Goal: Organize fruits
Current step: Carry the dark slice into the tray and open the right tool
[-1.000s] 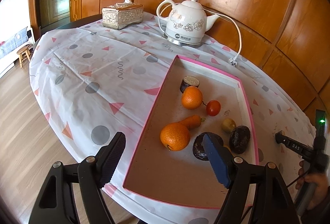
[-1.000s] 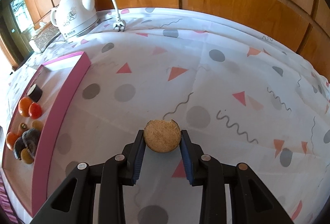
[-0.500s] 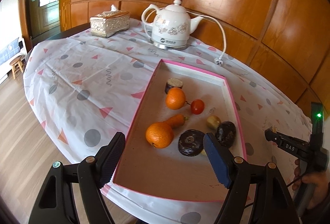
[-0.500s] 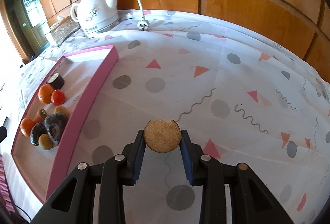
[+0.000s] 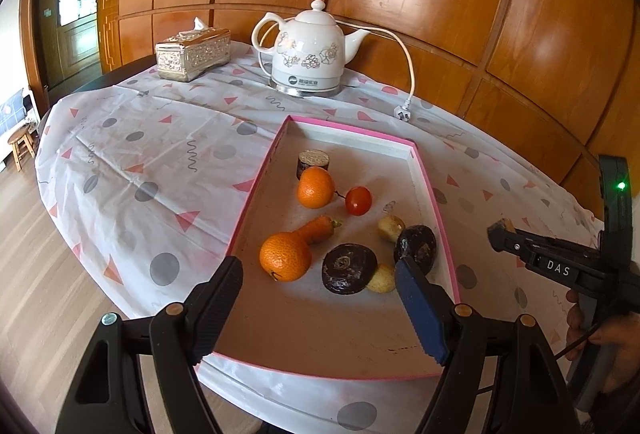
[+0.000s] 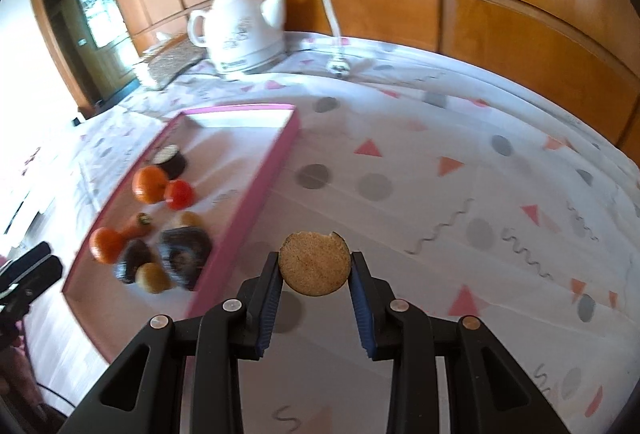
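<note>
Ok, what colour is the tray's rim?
Pink, with a white inner wall; the tray shows sharpest in the left wrist view.

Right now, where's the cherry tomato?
Left wrist view: the cherry tomato lies in the pink tray, just right of the far orange and beyond the carrot.

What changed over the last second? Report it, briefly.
The right gripper, shut on the cut brown fruit half, has carried it left toward the pink tray. The left gripper stays open, drawn back a little from the tray. The tray's fruits, kettle and tissue box are unmoved.
</note>
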Available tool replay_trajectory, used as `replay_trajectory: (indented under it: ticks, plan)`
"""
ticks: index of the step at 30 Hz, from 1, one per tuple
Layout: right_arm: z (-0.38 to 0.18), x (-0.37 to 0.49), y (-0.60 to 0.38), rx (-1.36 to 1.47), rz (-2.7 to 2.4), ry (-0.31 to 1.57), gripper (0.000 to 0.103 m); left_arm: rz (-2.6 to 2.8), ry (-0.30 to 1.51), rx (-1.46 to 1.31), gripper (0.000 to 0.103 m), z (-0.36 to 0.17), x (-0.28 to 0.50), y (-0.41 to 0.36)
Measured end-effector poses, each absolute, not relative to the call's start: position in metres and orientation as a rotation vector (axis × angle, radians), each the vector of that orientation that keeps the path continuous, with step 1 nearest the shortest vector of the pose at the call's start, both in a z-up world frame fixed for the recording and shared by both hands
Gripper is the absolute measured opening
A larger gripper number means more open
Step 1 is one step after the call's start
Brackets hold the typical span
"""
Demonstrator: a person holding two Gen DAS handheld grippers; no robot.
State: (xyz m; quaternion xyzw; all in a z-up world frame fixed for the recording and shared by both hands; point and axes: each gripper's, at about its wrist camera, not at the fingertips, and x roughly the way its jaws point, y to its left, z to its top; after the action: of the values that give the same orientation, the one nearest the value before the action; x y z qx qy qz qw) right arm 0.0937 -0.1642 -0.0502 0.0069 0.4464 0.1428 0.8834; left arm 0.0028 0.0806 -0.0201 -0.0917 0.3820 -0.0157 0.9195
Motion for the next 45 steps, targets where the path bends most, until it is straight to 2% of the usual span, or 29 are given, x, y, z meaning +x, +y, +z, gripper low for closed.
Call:
replay_trajectory:
  ticks: [19,45]
  plan:
    - [-0.023,0.107,-0.104,-0.07,0.476,0.884,0.033,-0.016,0.786,-0.192,0.079,-0.02,0.0,0.086]
    - [-0.048,0.156,-0.042,-0.145,0.503,0.965,0.035,-0.022,0.806,-0.189,0.079,-0.027,0.006,0.087]
